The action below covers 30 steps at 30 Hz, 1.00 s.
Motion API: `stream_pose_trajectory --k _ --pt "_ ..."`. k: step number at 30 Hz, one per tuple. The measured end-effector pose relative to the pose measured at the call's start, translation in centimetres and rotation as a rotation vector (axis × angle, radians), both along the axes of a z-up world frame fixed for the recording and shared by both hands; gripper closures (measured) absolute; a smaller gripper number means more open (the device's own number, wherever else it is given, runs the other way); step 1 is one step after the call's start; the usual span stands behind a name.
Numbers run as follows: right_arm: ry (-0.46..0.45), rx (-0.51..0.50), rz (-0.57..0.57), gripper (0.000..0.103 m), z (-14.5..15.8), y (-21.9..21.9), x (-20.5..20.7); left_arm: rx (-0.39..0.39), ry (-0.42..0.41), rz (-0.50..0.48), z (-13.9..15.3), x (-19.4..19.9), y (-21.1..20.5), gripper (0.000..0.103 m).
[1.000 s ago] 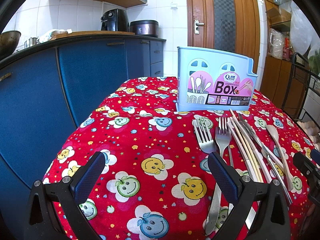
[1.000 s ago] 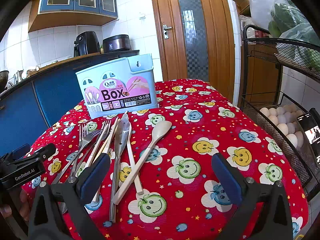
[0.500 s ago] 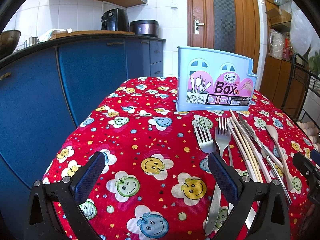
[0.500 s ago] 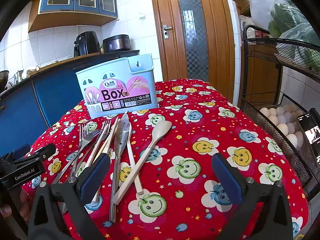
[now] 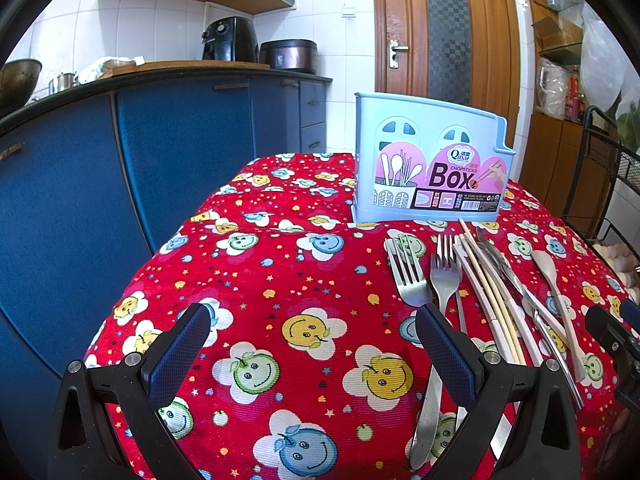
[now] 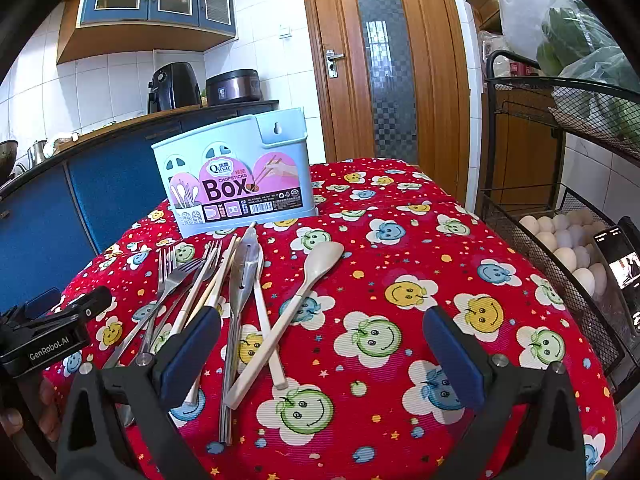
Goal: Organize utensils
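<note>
Both claws wide open, empty; utensils [image 6: 240, 296] lie lengthwise toward the box [image 6: 236, 184], ahead-left of right claw [image 6: 320, 344], right of left claw [image 5: 312, 344].

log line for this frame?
left gripper jaws open, empty | right gripper jaws open, empty | utensils on tablecloth | box upright

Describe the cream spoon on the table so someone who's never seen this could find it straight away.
Start at the pale blue chopsticks box standing on the red smiley tablecloth. The utensils lie in front of it, and the cream spoon is the rightmost one. Unlike the metal forks and thin chopsticks, it has a rounded matte bowl.
</note>
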State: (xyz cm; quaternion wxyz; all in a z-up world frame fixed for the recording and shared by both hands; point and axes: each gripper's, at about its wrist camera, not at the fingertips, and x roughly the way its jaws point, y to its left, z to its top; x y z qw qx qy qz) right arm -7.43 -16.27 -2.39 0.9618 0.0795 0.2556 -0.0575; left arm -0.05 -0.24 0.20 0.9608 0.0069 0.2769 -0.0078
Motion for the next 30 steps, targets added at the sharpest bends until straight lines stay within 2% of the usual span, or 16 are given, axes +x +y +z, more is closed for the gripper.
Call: stream_pose_trajectory --k 8,18,25,30 --pt "0.002 0.002 -0.004 0.0 0.1 0.0 -0.1 0.0 0.0 0.001 0.0 0.0 0.0 0.001" --pt "0.065 0.016 0.001 0.0 0.2 -0.4 0.7 0.01 0.016 0.009 -0.3 0.5 -0.2 0.001" --pt "0.109 0.003 0.053 0.0 2.4 -0.8 1.9 0.027 0.029 0.008 0.8 1.2 -0.1 0.001" --pt "0.176 0.025 0.105 0.0 3.6 -1.5 3.8 0.053 0.057 -0.011 1.7 2.3 -0.2 0.001"
